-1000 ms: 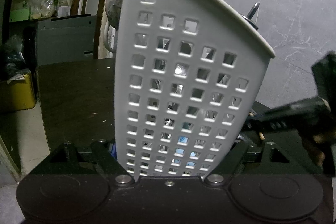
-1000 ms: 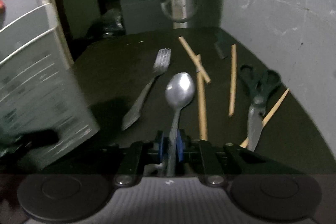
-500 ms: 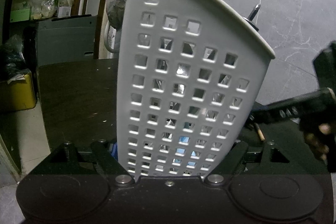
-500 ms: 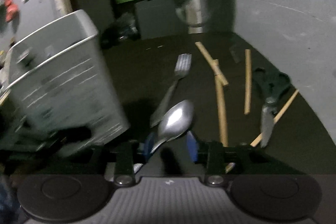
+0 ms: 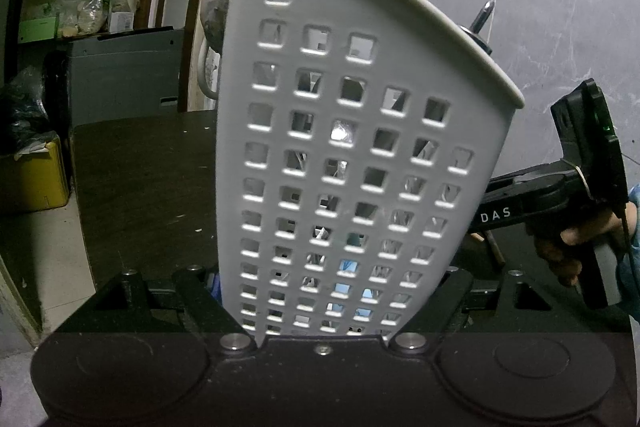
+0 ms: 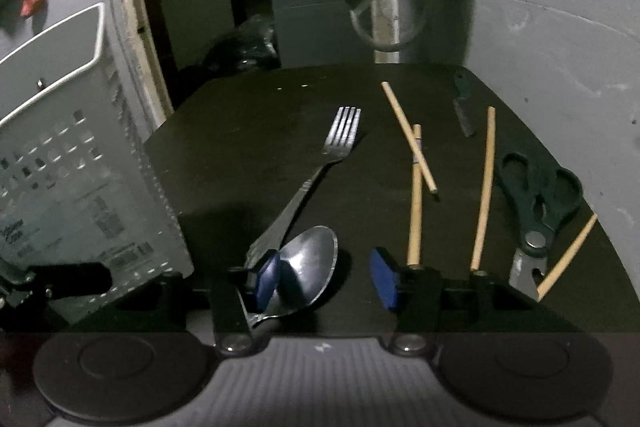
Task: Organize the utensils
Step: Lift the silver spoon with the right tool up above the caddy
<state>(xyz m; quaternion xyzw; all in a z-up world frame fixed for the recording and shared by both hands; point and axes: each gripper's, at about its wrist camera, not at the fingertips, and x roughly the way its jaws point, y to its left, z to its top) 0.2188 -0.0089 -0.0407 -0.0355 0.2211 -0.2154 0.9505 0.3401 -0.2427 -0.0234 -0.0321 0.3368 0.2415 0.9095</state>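
Spoon [image 6: 308, 263]: steel, stiff, slick, light; lies on tabletop [image 6: 248, 147] at 6 o'clock, between your closing right claw [image 6: 326, 277], pads not pressing. Take the handle. Left claw [image 5: 332, 311] clamps basket [image 5: 360, 155].

The right gripper [image 6: 326, 275] is black with blue pads [image 6: 267, 281] and silver screws. In the left wrist view its black arm reads "DAS", and a blue sleeve [image 5: 633, 203] shows at the hand [image 5: 576, 239].
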